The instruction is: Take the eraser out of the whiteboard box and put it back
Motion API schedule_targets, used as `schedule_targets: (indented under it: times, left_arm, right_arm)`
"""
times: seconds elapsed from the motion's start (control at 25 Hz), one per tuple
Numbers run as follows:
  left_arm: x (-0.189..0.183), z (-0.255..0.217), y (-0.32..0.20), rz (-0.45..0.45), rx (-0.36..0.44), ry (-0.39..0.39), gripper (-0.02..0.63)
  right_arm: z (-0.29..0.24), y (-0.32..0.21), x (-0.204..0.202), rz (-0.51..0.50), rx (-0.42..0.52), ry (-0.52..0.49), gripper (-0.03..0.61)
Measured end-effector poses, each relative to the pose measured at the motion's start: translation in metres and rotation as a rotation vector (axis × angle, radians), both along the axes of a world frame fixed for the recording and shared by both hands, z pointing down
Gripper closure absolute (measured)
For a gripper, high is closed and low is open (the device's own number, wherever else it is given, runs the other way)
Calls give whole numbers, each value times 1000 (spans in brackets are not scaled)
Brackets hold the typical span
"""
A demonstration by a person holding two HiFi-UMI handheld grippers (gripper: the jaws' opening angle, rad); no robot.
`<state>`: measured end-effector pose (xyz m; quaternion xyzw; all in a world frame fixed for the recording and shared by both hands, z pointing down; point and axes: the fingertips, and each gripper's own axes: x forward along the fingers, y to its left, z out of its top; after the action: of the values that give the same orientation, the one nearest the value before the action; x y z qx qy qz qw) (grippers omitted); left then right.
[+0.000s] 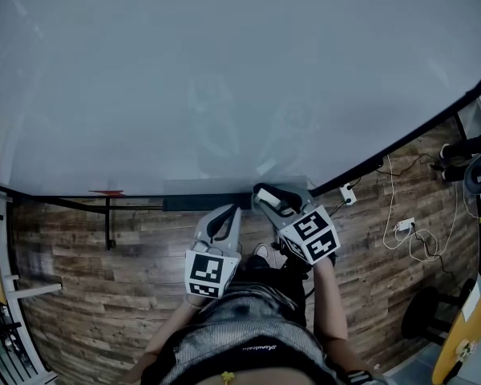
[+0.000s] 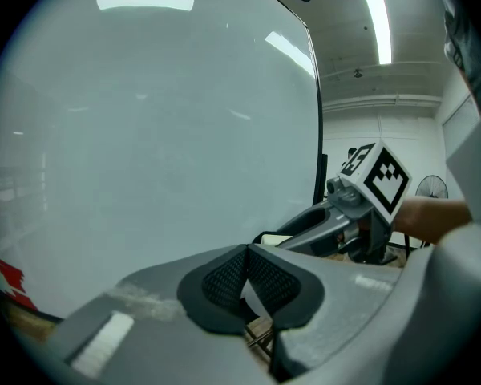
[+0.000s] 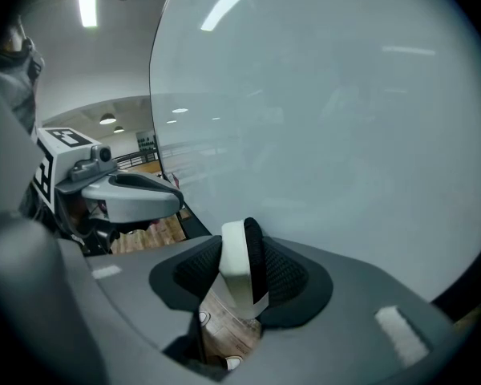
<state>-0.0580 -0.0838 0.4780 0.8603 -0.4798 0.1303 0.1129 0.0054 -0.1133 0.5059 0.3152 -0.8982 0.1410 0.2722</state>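
The left tongs (image 2: 246,253) are pressed together, with nothing between them. The eraser (image 3: 239,273) is pinched between the pads of the right tongs (image 3: 242,255). Its long axis is laid along them, pointing toward the whiteboard (image 1: 224,79), with the white back at frame left and the black felt at frame right. Just beyond, the dark whiteboard box (image 1: 200,204) is seen along the board's lower edge.

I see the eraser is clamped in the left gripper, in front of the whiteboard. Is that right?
No. The eraser is clamped in the right gripper, in front of the whiteboard; the right gripper view shows it between those jaws. The left gripper is shut and empty.
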Motion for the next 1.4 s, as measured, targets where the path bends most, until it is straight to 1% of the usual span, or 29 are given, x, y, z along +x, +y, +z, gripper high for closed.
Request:
schedule_targets:
  times: [0.48, 0.92, 1.4]
  left_arm:
    - [-5, 3, -4, 0, -8, -5, 614]
    - [-6, 3, -7, -2, -12, -1, 614]
    - [-5, 5, -8, -1, -16, -3, 614]
  right_arm:
    - [24, -3, -2, 5, -14, 19, 416]
    - [23, -2, -4, 6, 24, 23, 416]
    - [24, -2, -4, -7, 24, 22, 415]
